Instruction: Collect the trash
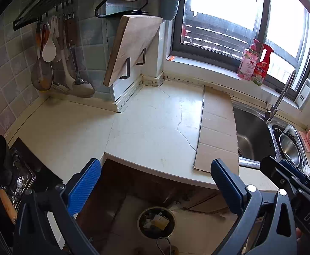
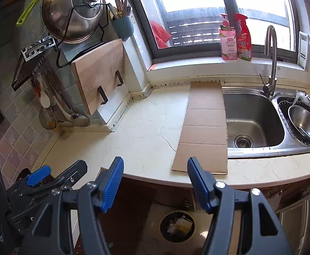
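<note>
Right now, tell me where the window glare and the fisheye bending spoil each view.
Left wrist view: the window is blown out white, and the countertop edge bows. Right wrist view: the window panes are overexposed too, and the faucet and frame curve. The trash bin on the floor sits in dim shade in both.

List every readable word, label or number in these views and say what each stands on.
"DAS": on the right gripper's black body, left wrist view.
"立白": on the pink bottle on the windowsill.
Red spray bottle: label characters too blurred to read.
Sink rim mark: too small.
</note>
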Demonstrator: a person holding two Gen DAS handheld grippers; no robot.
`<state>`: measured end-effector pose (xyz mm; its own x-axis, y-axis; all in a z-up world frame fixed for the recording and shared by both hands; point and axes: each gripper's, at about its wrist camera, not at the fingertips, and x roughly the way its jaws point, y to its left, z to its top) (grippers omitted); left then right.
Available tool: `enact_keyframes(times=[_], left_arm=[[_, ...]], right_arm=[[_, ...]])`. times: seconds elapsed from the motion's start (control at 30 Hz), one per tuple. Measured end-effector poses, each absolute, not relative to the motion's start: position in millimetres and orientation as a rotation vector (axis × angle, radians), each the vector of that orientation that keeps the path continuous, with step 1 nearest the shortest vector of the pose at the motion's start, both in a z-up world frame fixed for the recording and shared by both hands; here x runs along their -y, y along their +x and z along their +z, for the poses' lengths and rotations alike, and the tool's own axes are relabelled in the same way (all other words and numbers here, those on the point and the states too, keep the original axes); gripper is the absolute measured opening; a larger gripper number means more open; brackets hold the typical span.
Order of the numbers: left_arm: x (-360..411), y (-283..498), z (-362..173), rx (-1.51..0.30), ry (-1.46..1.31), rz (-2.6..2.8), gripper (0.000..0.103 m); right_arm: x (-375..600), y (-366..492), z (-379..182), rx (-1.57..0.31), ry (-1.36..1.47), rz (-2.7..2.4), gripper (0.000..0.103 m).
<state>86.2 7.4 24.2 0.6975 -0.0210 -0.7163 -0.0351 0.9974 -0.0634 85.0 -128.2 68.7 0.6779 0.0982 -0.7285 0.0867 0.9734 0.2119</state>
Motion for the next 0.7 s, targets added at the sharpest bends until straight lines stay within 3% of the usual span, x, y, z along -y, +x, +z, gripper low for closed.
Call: enact_keyframes(times=[0.7], left_arm=[[-7.2,88.0,21.1,-0.808,-0.064,0.031,0.102]], right_arm=[[129.4,88.5,65.5,-0.836,0.234,0.015,0.063]])
